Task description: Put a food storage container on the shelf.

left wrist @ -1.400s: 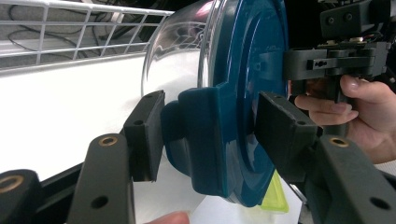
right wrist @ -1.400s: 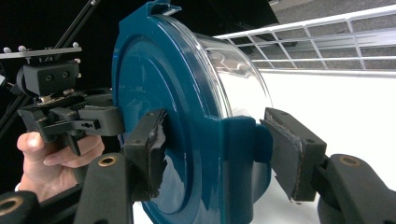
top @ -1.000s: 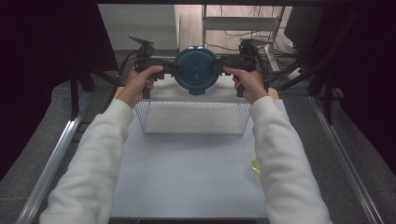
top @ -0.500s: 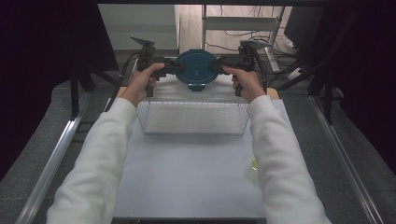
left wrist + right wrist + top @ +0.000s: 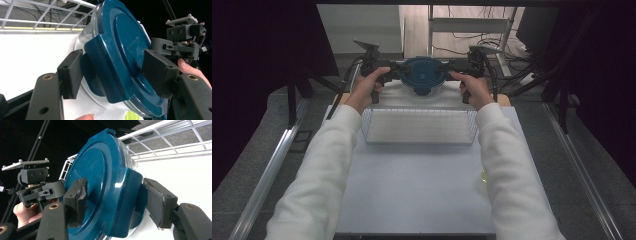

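at the far end of the counter (image 5: 412,190), the left hand-held gripper (image 5: 398,70) is straddling one side clip (image 5: 100,57) of the blue-lidded container (image 5: 422,75). one pad is lying over the lid top and the other is sitting against the clip's outer face. its jaws have just been opening with the clip between them, and i cannot tell whether the pads are pressing. opposite it, the right hand-held gripper (image 5: 447,67) is bracketing the other clip (image 5: 127,195), jaws apart, with a dark gap showing between the outer pad and the clip. the container itself is sitting between the two tools, just past the far rim of the wire basket (image 5: 419,141); whether it is resting on something or hanging is not clear. the step in hand is looking like letting go of the container or working its clips. doing it well is meaning keeping both tools level and opening them evenly, so the round clear body is not tipping or rolling toward one side. it is also meaning drawing each tool straight outward, away from the clip, rather than dragging a pad across the lid. room to the sides is looking generous, but the basket's wire rim is lying just toward the person. the counter's far edge is close behind the container, so any pull back is needing to stay above the wires. a small yellow-green item (image 5: 484,176) is lying well apart near the right sleeve.
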Tool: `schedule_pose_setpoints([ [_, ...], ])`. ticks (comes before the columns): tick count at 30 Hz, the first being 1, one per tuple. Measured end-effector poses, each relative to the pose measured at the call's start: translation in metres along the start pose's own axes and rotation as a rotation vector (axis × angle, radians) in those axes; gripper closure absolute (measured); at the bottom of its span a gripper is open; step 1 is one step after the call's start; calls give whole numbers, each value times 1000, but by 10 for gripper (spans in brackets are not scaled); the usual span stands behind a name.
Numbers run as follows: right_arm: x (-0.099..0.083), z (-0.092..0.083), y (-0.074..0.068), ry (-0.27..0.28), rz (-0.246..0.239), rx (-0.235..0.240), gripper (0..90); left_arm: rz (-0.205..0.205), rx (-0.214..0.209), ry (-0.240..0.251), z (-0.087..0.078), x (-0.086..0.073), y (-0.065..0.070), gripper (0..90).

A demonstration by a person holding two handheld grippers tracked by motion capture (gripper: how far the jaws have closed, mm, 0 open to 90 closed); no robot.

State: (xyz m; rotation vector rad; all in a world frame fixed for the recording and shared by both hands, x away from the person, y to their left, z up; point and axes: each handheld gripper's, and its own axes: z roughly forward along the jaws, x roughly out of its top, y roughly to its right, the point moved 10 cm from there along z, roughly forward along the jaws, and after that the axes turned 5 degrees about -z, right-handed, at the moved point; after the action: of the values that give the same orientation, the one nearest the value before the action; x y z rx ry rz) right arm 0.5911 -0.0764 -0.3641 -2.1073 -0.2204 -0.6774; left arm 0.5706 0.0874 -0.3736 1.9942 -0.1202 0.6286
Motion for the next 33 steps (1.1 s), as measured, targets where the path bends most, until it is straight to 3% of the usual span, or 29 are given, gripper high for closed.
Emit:
schedule_pose_setpoints([
  [11, -1, 0, 0, 2, 8, -2, 379, 2, 6, 5, 0, 0, 0, 344],
  [15, -1, 0, 0, 5, 5, -7, 368, 25, 9, 6, 1, -1, 1, 333],
  [17, -1, 1, -2, 11, -26, -28, 337, 32, 12, 7, 1, -1, 1, 317],
  [18, -1, 2, -3, 20, -45, -42, 317, 72, 41, 35, 2, -1, 2, 301],
  [19, -1, 3, -4, 31, -70, -57, 288, 84, 46, 53, 1, 0, 3, 286],
  [25, 1, 1, -10, 70, -107, -91, 212, 105, 49, 83, -4, 1, 9, 199],
  [28, 3, -7, -14, 96, -162, -129, 178, 138, 75, 114, -13, 2, 11, 178],
  [33, 1, -17, -21, 114, -231, -143, 153, 183, 81, 112, -21, -3, 19, 158],
])
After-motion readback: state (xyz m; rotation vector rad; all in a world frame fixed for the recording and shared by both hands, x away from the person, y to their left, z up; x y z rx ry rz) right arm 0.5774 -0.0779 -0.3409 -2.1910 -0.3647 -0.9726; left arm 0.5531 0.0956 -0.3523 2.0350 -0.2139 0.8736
